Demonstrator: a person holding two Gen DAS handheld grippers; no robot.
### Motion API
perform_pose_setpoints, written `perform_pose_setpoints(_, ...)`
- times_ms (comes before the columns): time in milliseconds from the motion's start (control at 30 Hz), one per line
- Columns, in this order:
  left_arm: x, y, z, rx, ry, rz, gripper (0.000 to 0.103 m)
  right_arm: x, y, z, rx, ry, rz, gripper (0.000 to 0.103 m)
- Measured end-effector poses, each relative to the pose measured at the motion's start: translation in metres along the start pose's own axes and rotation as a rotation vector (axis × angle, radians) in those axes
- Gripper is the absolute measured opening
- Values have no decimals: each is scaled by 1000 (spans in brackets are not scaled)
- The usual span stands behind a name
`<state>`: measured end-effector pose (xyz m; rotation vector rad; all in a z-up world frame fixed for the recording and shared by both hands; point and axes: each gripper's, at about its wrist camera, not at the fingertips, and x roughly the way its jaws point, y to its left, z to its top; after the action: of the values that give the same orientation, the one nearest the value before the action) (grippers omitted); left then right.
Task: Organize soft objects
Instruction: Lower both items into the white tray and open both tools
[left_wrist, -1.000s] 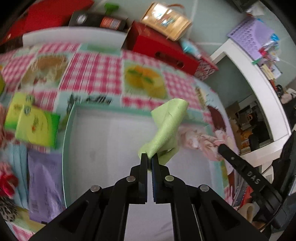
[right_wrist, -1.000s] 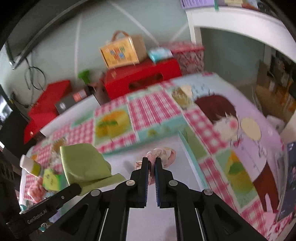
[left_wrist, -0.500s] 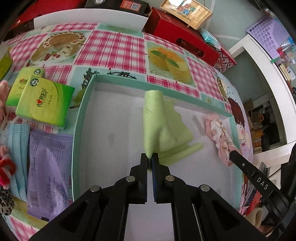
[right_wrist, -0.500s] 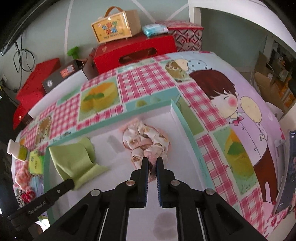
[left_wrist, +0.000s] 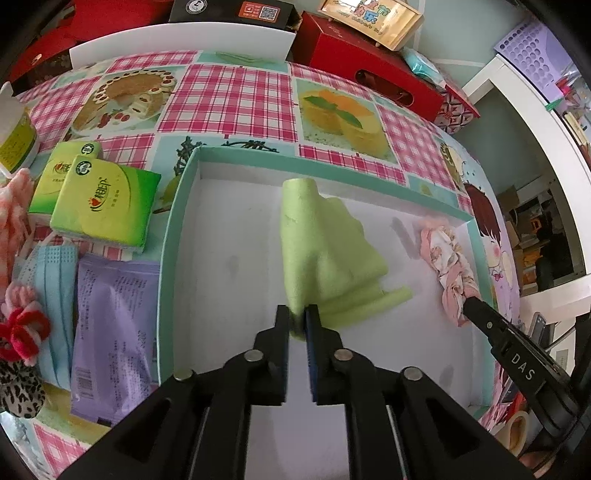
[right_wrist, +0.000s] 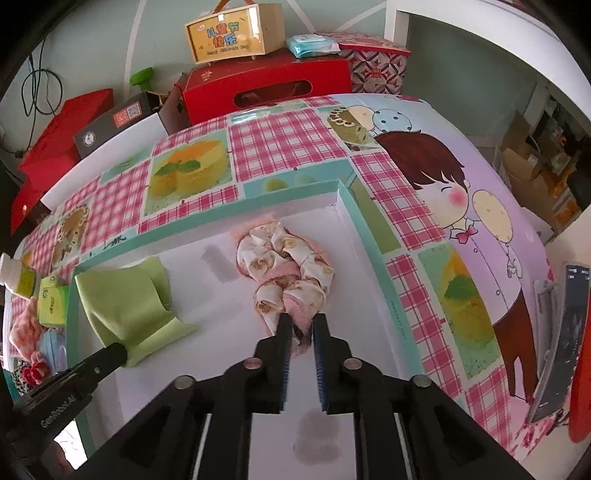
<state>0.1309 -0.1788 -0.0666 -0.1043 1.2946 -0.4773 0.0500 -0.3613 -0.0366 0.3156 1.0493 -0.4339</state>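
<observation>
Both hand-held grippers nearly closed: cloth (left_wrist: 325, 254), scrunchie (right_wrist: 288, 273).

Cloth (left_wrist: 325, 251) and scrunchie (left_wrist: 448, 266) inside box (left_wrist: 173, 229), scrunchie right

Green cloth (left_wrist: 325, 254): folded, rumpled, lying mid tray (left_wrist: 168, 236) on white floor. Pink floral scrunchie (right_wrist: 286, 273): bunched, at tray's right end near the teal wall. The two lie apart, not touching.

Table w/ pink-check cloth (left_wrist: 236, 92): teal tray (left_wrist: 166, 258), tissue packs (left_wrist: 103, 206), purple pouch (left_wrist: 110, 332), blue mask (left_wrist: 51, 280).
</observation>
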Motion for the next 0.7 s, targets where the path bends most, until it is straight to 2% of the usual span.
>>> perform_pose_setpoints(100, -5, -1, -1, 9, -2, 7, 28, -8, 2, 1, -10, -25, -16, 43)
perform_pose_setpoints(133, -9, -2, -2, 12, -3, 7, 34, -12, 2, 1, -12, -36, -18, 44)
perform_pose_setpoints(267, -20, -7, -2, 32, -20, 0, 40, -22, 4, 3, -18, -69, -18, 44)
perform_pose_setpoints(333, -26, -8, -1, 37, -32, 4, 51, -25, 6, 4, -21, -80, -21, 51)
perform_pose_setpoints(400, -30, -8, -1, 38, -39, 19, 53, -27, 6, 4, -22, -90, -24, 67)
perform_pose_setpoints(500, -35, -5, 1, 28, -53, 31, 53, -28, 7, 5, -22, -97, -29, 70)
perform_pose_setpoints(567, -37, -3, 1, 22, -61, 34, 56, -29, 7, 5, -19, -101, -32, 75)
perform_pose_setpoints(633, -39, -2, 2, 16, -74, 43, 77, -30, 6, 6, -16, -113, -31, 82)
perform_pose_setpoints(667, -40, 0, 3, 9, -89, 56, 81, -32, 6, 6, -13, -124, -26, 85)
perform_pose_setpoints(700, -42, 1, 3, 6, -105, 70, 85, -34, 4, 7, -5, -140, -15, 95)
